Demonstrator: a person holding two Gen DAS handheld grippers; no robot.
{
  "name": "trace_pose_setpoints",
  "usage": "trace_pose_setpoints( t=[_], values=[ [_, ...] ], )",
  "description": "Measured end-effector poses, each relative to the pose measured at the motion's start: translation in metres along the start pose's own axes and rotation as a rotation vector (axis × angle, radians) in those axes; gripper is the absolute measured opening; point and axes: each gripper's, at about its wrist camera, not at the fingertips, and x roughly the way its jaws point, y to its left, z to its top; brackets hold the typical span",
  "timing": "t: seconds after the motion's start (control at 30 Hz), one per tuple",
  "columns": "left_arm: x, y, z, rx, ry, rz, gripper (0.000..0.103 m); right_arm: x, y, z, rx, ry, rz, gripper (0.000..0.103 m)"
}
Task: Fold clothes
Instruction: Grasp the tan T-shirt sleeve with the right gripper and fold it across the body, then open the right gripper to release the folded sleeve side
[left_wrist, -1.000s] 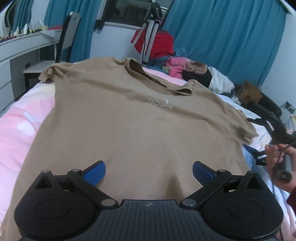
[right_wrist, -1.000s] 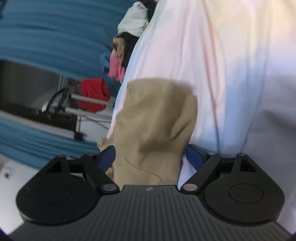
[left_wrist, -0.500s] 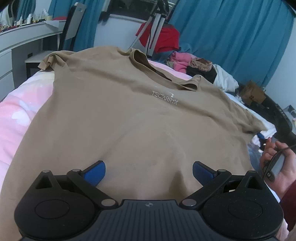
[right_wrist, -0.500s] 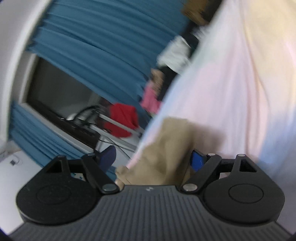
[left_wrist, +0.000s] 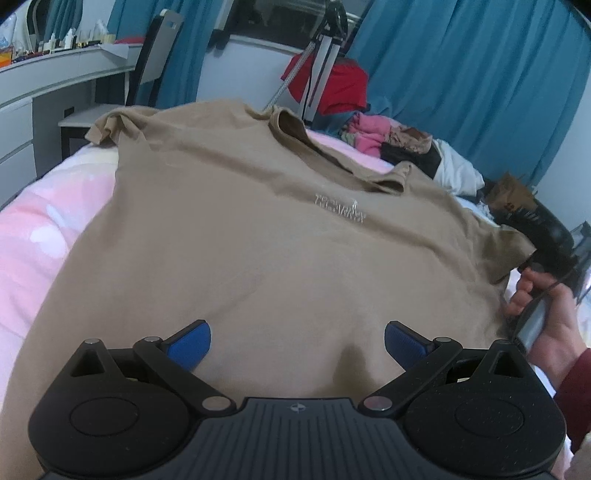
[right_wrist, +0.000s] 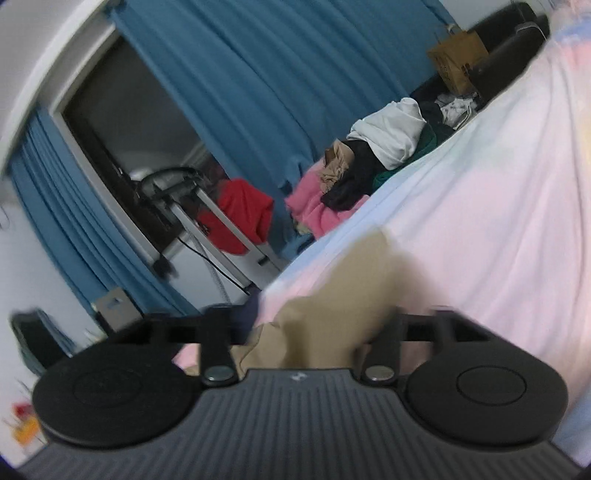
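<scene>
Now pinching the tan t-shirt (left_wrist: 258, 236) sleeve with right gripper (right_wrist: 314, 332) (jaws just closed on fabric), left gripper (left_wrist: 297, 338) spread wide; soft, limp, best grabbed at edges.

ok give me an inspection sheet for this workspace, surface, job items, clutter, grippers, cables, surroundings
Surface: bed with pink and white bedding, mostly covered by the shirt.
Job's things: tan t-shirt lying flat, chest print up, collar at the far end; far left sleeve bunched.
Clutter: clothes pile in pink, black, tan and white at the bed's far edge; brown paper bag beyond it.
Grippers: left gripper open above the hem, gripping nothing; right gripper has just been closing and is shut on the shirt's right sleeve.
Cables: thin dark cord across the person's right hand.
Surroundings: blue curtains, red garment on a metal stand, white desk and chair at left.
</scene>
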Motion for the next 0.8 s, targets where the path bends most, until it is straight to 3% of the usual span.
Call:
trace_pose_setpoints(
  t=[0.1,0.2,0.33,0.43,0.53,0.7,0.8],
  values=[
    [-0.010,0.001,0.008,0.013,-0.047,0.025,0.102,0.001,0.021,-0.003,-0.112,-0.011,-0.134,0.012],
    [-0.024,0.005,0.016,0.033,-0.100,0.047,0.102,-0.011,0.052,0.005,-0.189,-0.099,-0.188,0.011],
    [-0.046,0.012,0.026,0.064,-0.159,0.066,0.102,-0.028,0.123,0.012,-0.339,-0.221,-0.205,0.011],
    [-0.061,0.023,0.033,0.089,-0.207,0.105,0.101,-0.036,0.178,-0.003,-0.474,-0.247,-0.173,0.011],
    [-0.070,0.041,0.041,0.065,-0.231,0.138,0.102,-0.032,0.230,-0.041,-0.624,-0.198,-0.127,0.011],
    [-0.069,0.075,0.047,0.007,-0.236,0.201,0.101,0.013,0.278,-0.131,-0.837,-0.038,-0.066,0.011],
    [-0.061,0.088,0.047,-0.005,-0.202,0.197,0.101,0.032,0.292,-0.175,-0.901,0.067,-0.051,0.013]
  ],
)
